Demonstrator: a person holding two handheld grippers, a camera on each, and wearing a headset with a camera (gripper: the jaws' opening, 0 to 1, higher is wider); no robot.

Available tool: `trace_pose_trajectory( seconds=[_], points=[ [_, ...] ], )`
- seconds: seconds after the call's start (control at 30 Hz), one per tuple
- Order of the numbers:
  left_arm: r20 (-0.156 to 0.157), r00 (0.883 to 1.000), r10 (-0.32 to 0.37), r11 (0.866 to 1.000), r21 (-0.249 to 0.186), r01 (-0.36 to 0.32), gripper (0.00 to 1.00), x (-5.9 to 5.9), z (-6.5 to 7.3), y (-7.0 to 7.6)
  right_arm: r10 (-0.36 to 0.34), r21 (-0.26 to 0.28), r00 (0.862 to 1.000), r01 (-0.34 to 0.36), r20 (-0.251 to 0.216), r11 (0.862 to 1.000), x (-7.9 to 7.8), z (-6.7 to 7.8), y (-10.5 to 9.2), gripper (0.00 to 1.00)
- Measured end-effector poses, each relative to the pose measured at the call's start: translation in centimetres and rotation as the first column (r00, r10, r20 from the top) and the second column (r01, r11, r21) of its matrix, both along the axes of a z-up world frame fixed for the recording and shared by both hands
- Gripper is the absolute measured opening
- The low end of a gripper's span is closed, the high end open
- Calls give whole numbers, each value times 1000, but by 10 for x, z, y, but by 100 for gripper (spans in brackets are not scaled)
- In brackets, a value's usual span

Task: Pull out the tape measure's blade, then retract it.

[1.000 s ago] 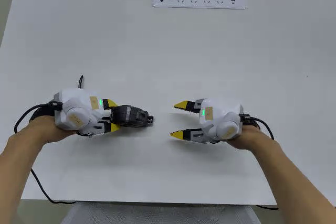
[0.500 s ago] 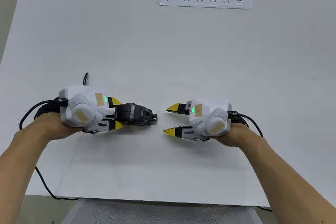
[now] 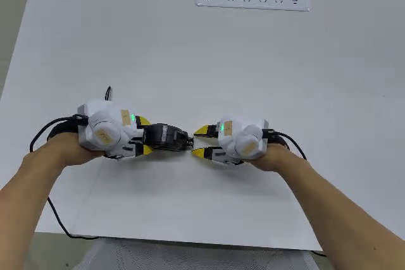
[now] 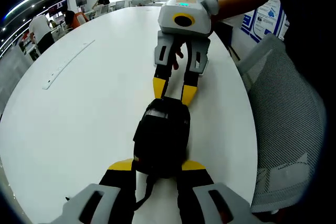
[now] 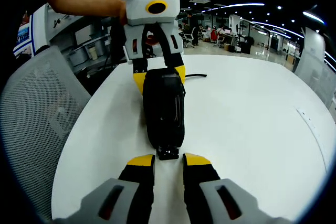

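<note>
left gripper clamps tape measure | right gripper parted — blade hook between tips (right gripper view)

**Black tape measure, blade wound in, on the white table.**

Your tape measure lies lengthwise between your two grippers. Its dark, blocky case is clamped at the rear between the yellow tips of your left gripper. Its small hook sits against the case mouth, facing your right gripper, just at the gap between that gripper's parted tips.
</note>
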State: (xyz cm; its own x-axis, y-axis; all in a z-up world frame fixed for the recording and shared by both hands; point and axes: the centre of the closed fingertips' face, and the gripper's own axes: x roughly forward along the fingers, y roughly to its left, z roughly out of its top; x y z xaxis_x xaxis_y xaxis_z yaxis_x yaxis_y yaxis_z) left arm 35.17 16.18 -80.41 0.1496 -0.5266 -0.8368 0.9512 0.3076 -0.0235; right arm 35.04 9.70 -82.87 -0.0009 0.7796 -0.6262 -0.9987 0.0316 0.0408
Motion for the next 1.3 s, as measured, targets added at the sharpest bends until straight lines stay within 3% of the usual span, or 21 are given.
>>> trace_pose_trajectory(
  seconds=[0.5,0.83,1.3],
  points=[
    [-10,1000,5,1000,-4,-5,28,0,-1,1,9,-14,999,-9,31,1000,1,-1,5,14],
    [-6,1000,26,999,-21,-26,27,1,-1,2,-27,-48,999,28,23,998,2,-1,5,12],
    [-2,1000,17,1000,-15,-17,27,0,-1,1,-23,-61,1000,24,14,998,2,-2,4,11]
  ],
)
